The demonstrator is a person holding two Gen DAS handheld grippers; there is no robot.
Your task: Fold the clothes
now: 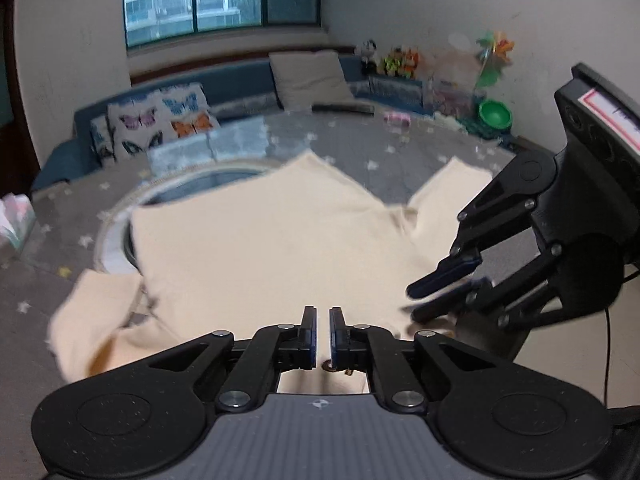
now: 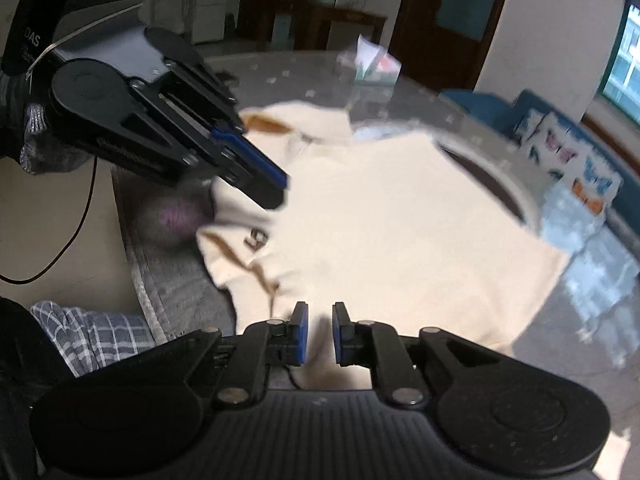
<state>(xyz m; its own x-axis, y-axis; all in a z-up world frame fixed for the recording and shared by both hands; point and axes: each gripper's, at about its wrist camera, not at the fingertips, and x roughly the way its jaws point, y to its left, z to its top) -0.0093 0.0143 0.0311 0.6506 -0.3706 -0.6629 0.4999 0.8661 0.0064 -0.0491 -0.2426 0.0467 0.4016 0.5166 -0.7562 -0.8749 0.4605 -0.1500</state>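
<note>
Grey star-print bench point(image 1: 392, 140) carried a cream shirt point(image 1: 272, 248) laid flat, collar twd 6 o'clock in left view. Left gripper point(image 1: 323, 334) fingers nearly closed, w/ narrow gap, over collar. Right gripper point(image 2: 320, 332) fingers slightly apart, holding nothing.

"DAS" on left tool point(image 2: 276, 184) housing
</note>
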